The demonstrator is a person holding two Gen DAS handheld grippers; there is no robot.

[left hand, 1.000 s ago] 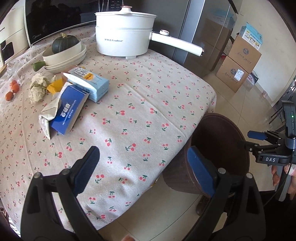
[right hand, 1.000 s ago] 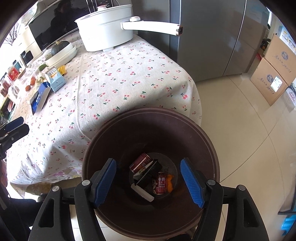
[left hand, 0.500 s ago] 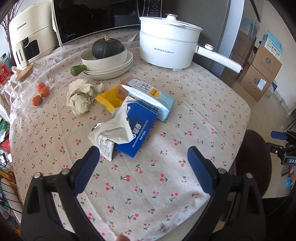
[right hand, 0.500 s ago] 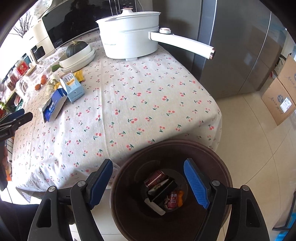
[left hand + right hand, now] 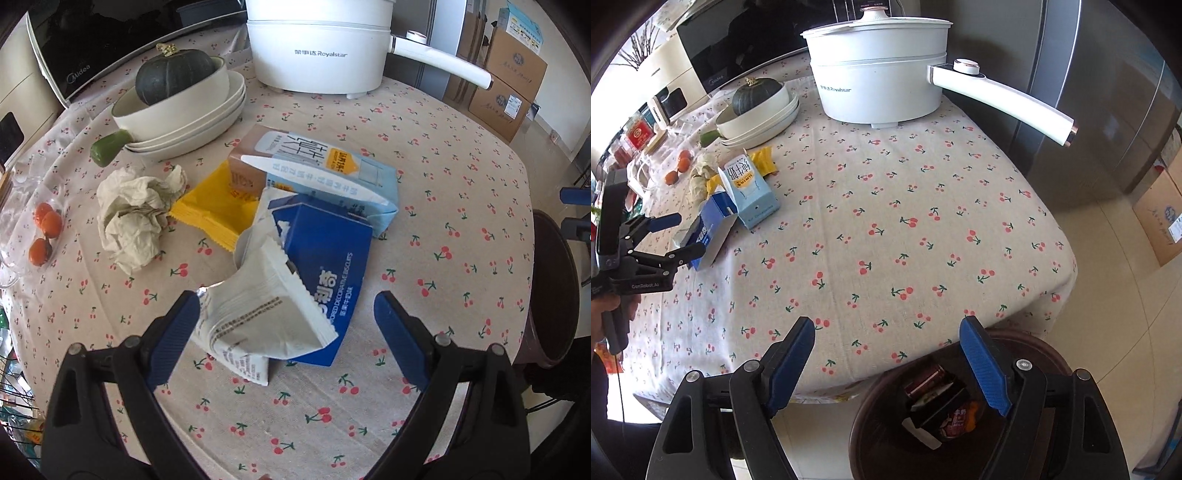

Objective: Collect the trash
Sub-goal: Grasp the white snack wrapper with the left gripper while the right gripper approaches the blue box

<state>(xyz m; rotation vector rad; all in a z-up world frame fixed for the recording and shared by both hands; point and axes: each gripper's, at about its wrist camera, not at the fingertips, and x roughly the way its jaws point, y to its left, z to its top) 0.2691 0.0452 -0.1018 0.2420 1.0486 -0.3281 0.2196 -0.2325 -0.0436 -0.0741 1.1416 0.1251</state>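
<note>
A trash pile lies on the cherry-print tablecloth (image 5: 443, 206): a torn white wrapper (image 5: 266, 317) on a blue biscuit box (image 5: 328, 266), a light-blue milk carton (image 5: 332, 173), a yellow wrapper (image 5: 218, 210) and crumpled paper (image 5: 133, 214). My left gripper (image 5: 284, 321) hangs open just above the white wrapper and the blue box, which lie between its fingers without being pressed. It also shows in the right wrist view as the left gripper (image 5: 676, 236) beside the box. My right gripper (image 5: 886, 343) is open and empty over the table's near edge, above the brown bin (image 5: 862, 424).
The bin (image 5: 550, 295) stands on the floor against the table and holds cans and packets. A white electric pot (image 5: 317, 48) with a long handle (image 5: 1004, 99), stacked bowls with a squash (image 5: 177, 103) and bagged orange fruit (image 5: 44, 232) crowd the far side. Cardboard boxes (image 5: 509, 85) stand on the floor.
My left gripper swung from the bin side across the table to the trash pile. My right gripper drew back from over the bin toward the table edge, its jaws slightly wider.
</note>
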